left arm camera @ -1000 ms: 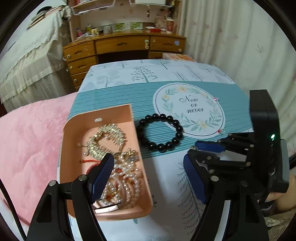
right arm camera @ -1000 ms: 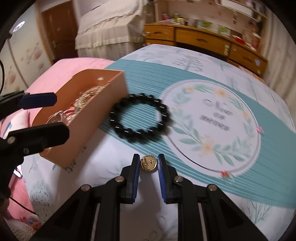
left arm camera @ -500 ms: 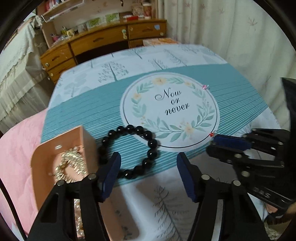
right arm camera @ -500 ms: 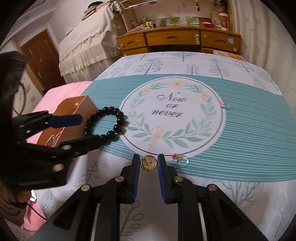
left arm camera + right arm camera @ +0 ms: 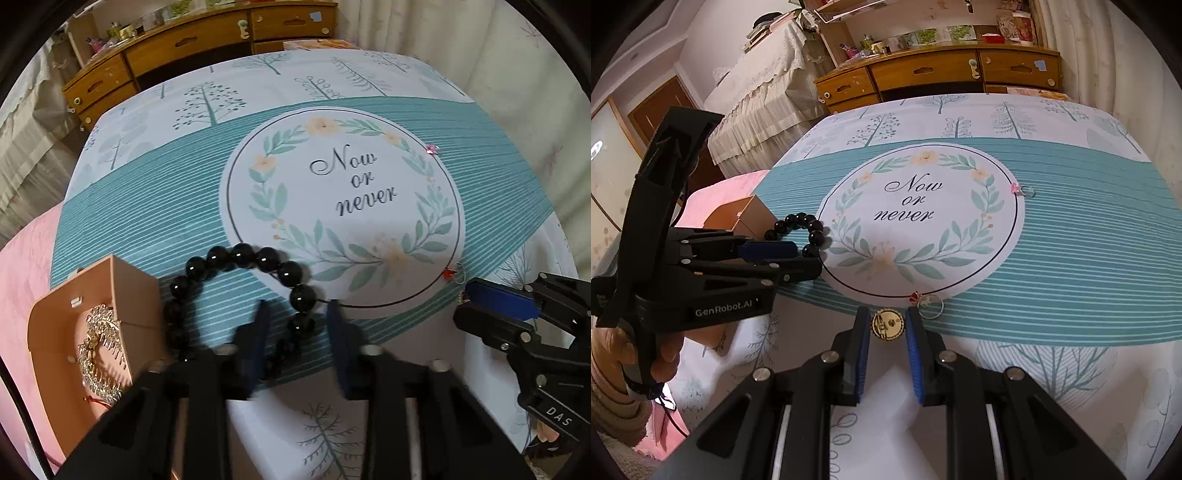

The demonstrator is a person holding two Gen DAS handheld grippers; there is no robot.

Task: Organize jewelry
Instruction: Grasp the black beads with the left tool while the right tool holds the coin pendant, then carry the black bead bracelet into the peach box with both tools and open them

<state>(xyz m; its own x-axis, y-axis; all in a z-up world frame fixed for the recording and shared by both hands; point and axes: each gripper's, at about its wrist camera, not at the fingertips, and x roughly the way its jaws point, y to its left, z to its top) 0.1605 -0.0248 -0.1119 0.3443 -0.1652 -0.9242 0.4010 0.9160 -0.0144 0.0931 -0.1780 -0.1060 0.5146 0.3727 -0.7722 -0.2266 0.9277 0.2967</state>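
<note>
Black bead bracelet lies on the printed tabletop beside the peach box; my left claw has been closing around its near beads, pad contact blurred. Right claw grips a gold coin-like piece. Wooden drawers behind; box contents partly hidden.

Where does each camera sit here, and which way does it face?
Left wrist: on the left gripper, looking steeply down at the black bead bracelet between its fingers, beside the pink box.
Right wrist: on the right gripper, pinching a gold round piece.
Shared: bracelet, box, each other's gripper.
</note>
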